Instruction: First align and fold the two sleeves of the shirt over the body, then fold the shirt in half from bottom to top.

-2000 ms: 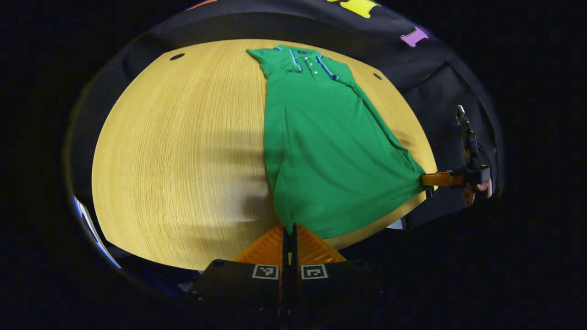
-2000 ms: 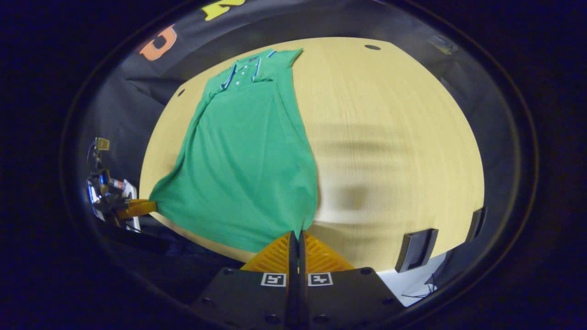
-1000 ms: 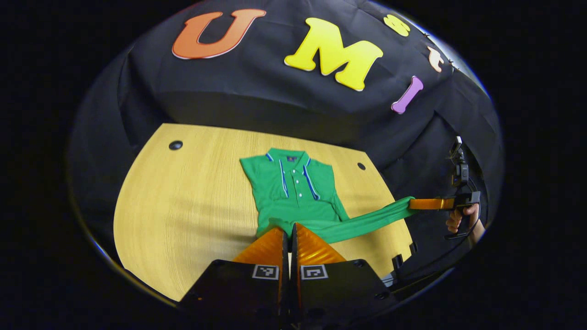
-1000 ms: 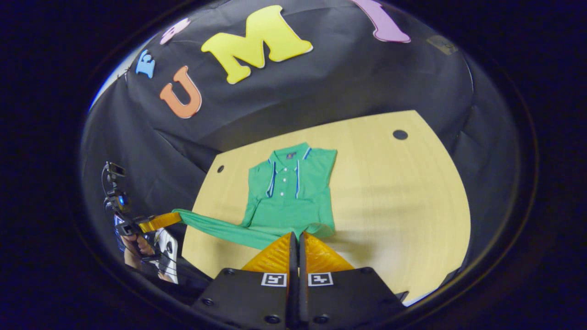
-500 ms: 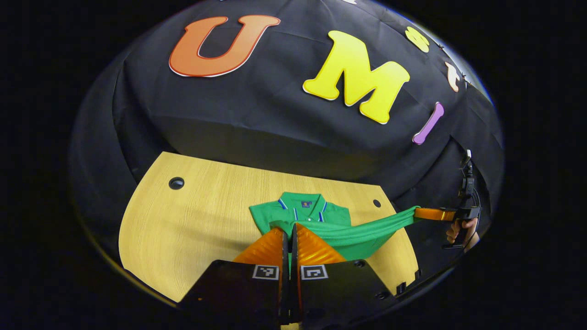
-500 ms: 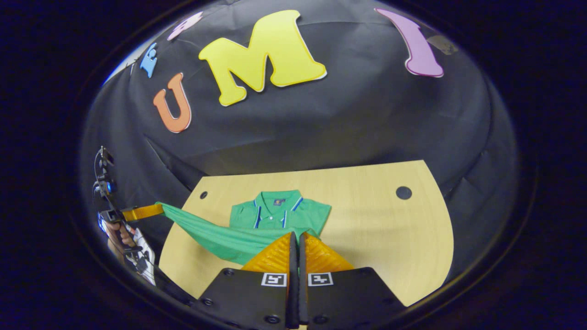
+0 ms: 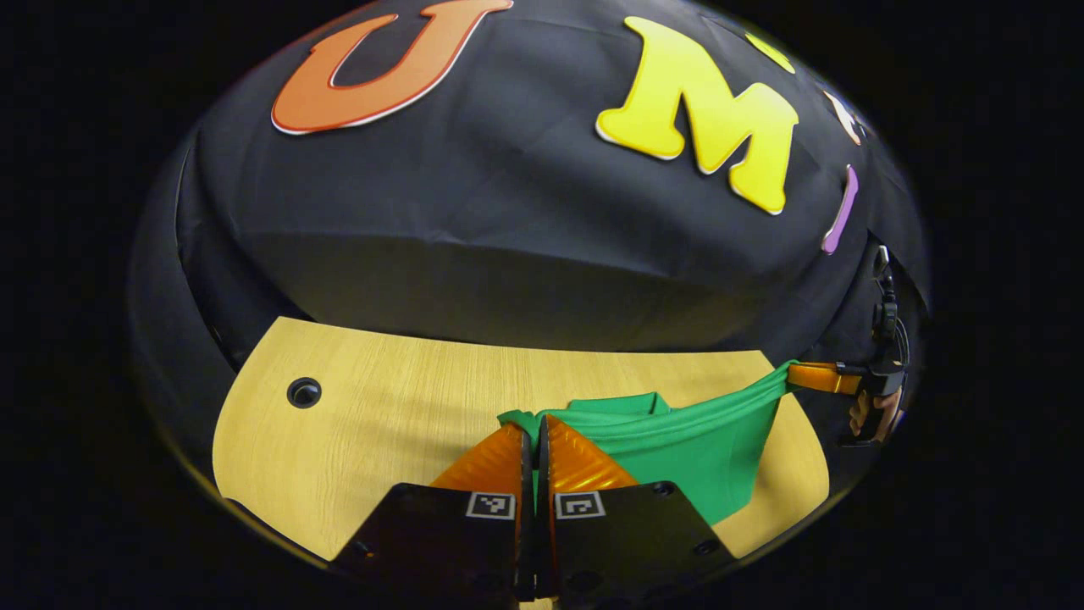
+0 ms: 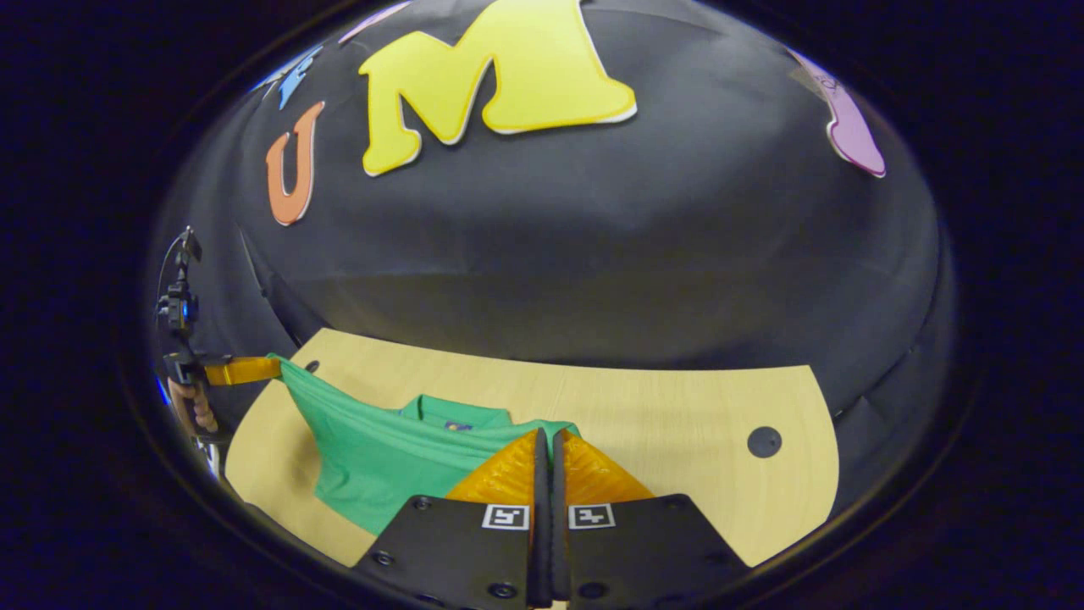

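Note:
A green polo shirt (image 7: 677, 445) lies on the wooden table (image 7: 373, 424), its lower part lifted and carried over toward the collar. In the left gripper view my left gripper (image 7: 533, 432) is shut on one hem corner, and the right gripper (image 7: 796, 377) holds the other corner at the far right, with a hand behind it. The hem hangs stretched between them above the body. In the right gripper view my right gripper (image 8: 550, 436) is shut on the shirt (image 8: 381, 462), and the left gripper (image 8: 267, 368) pinches the far corner at the left. The collar (image 8: 453, 413) peeks out behind the raised hem.
The wooden table (image 8: 677, 415) has a round cable hole (image 7: 303, 392) at the left in the left gripper view and another hole (image 8: 764, 441) at the right in the right gripper view. The black booth wall rises just behind the table's far edge.
Both grippers have carried the hem from the near edge forward over the shirt's body to the collar. The buttons and most of the collar are now covered by the raised cloth.

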A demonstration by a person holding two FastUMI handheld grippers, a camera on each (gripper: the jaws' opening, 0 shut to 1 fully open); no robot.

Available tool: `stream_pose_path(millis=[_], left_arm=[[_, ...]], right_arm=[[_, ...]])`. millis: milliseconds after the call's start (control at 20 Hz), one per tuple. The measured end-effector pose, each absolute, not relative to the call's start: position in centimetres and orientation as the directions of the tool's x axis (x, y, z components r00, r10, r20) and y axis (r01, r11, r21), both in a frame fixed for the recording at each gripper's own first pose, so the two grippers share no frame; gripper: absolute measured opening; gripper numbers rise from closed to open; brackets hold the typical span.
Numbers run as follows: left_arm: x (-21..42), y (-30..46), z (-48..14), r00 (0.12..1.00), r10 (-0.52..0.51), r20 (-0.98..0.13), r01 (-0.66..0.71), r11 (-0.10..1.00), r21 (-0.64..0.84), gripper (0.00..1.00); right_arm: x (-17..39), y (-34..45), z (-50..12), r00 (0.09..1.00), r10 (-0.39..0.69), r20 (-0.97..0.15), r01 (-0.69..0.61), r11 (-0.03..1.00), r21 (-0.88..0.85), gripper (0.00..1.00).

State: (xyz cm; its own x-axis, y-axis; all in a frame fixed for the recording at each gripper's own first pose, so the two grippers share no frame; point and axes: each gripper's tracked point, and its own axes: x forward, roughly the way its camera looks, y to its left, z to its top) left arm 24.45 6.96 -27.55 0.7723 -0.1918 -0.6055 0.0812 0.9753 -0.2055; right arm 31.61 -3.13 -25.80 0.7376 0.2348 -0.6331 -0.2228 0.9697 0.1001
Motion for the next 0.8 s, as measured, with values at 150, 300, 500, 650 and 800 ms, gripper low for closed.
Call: stream_pose_path(millis=[150,300,500,650,800], left_arm=[[26.9,7.2,-31.9,0.764,-0.170,-0.622,0.084,0.983,-0.164,0.03],[28.3,6.8,-36.1,0.739,-0.148,-0.657,0.097,0.989,-0.114,0.03],[28.4,6.1,-40.1,0.690,-0.110,-0.715,0.092,0.994,-0.063,0.04],[28.5,5.9,-40.4,0.691,-0.111,-0.714,0.082,0.994,-0.076,0.06],[27.4,5.8,-39.7,0.676,-0.107,-0.729,0.076,0.994,-0.076,0.12]], right_arm=[[33.7,-3.2,-29.8,0.725,0.226,-0.650,-0.223,0.971,0.089,0.02],[34.9,-3.2,-33.7,0.712,0.194,-0.675,-0.217,0.975,0.053,0.02],[36.4,-3.4,-37.3,0.702,0.137,-0.699,-0.190,0.982,0.002,0.02],[36.0,-3.9,-38.7,0.688,0.120,-0.716,-0.173,0.985,-0.002,0.00],[35.7,-4.5,-38.4,0.697,0.082,-0.712,-0.144,0.989,-0.028,0.18]])
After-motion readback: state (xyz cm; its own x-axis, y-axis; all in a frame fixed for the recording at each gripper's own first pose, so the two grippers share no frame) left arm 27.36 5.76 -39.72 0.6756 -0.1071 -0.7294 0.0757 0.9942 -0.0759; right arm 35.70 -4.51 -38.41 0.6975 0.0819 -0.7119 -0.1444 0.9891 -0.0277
